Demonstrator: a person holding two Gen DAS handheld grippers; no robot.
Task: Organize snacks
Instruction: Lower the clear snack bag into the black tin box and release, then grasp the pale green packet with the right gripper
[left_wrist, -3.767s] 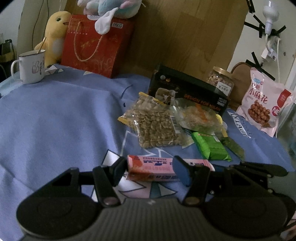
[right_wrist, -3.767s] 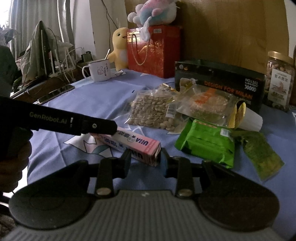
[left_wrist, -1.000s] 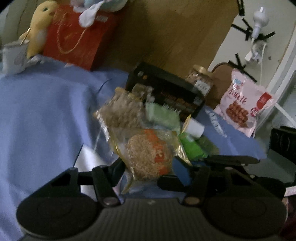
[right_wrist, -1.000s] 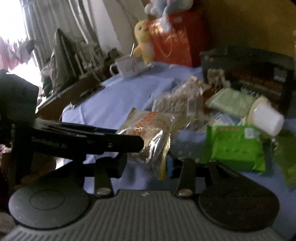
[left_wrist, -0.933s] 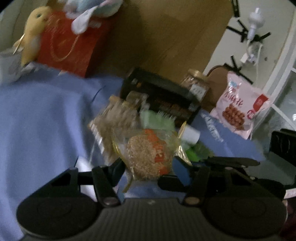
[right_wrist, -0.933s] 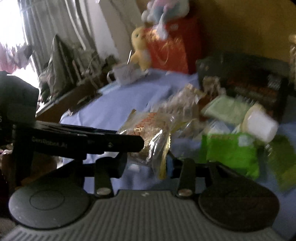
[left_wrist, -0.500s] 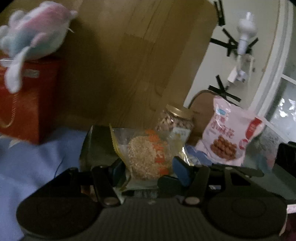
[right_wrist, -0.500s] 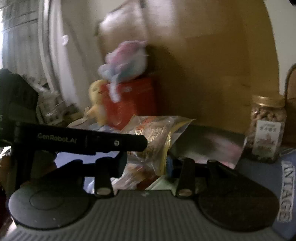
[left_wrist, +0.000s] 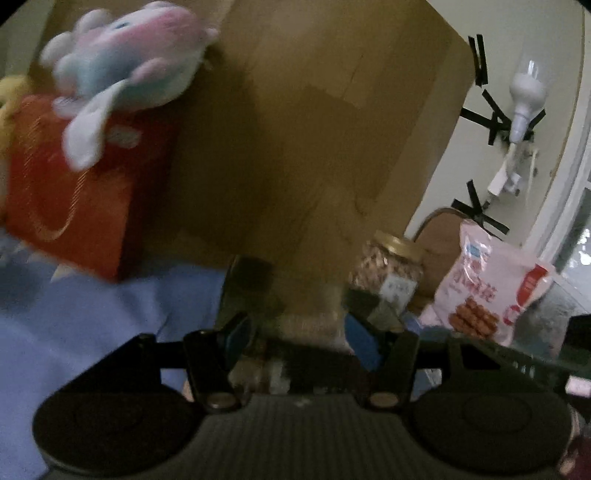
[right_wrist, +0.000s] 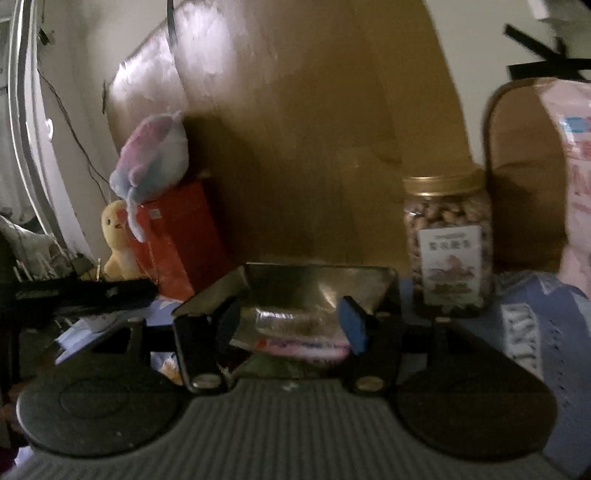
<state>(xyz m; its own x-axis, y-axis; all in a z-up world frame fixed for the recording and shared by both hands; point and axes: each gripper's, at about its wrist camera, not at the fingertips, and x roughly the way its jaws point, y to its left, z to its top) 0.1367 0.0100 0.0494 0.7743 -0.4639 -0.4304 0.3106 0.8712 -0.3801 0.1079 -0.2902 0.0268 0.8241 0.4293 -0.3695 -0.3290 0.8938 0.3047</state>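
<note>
At nine o'clock in the left wrist view a red bag (left_wrist: 70, 184) stands on the blue cloth (left_wrist: 110, 321), with a pastel plush (left_wrist: 122, 62) on top of it. A brown board (left_wrist: 295, 147) fills the middle behind them. Low in the centre the left gripper (left_wrist: 299, 336) has its fingers (left_wrist: 238, 334) spread; between them lies a blurred pale packet (left_wrist: 310, 325), and whether the pads touch it cannot be told. Just behind sits the black box (left_wrist: 247, 280), dark and blurred. At three o'clock a nut jar (left_wrist: 388, 269) with a gold lid stands beside a pink snack bag (left_wrist: 491, 291), which leans by the wall.

In the right wrist view a yellow plush (right_wrist: 116, 240) sits at nine o'clock beside the red bag (right_wrist: 173, 240), with the pastel plush (right_wrist: 155, 158) on that bag. The other gripper's dark arm (right_wrist: 81, 293) reaches in from the left edge. In the centre the black box (right_wrist: 317, 280) stands open towards the camera, its inside shiny. The right gripper (right_wrist: 291, 323) is directly in front of it, its blue-padded fingers (right_wrist: 352, 323) spread, gripping nothing. Between them, in the box, lies a clear packet (right_wrist: 295, 325) over something pink (right_wrist: 310, 345), both blurred. At three o'clock the nut jar (right_wrist: 448, 243) stands on the cloth (right_wrist: 554, 332), just right of the box, with the pink snack bag (right_wrist: 576, 166) at the far edge.
</note>
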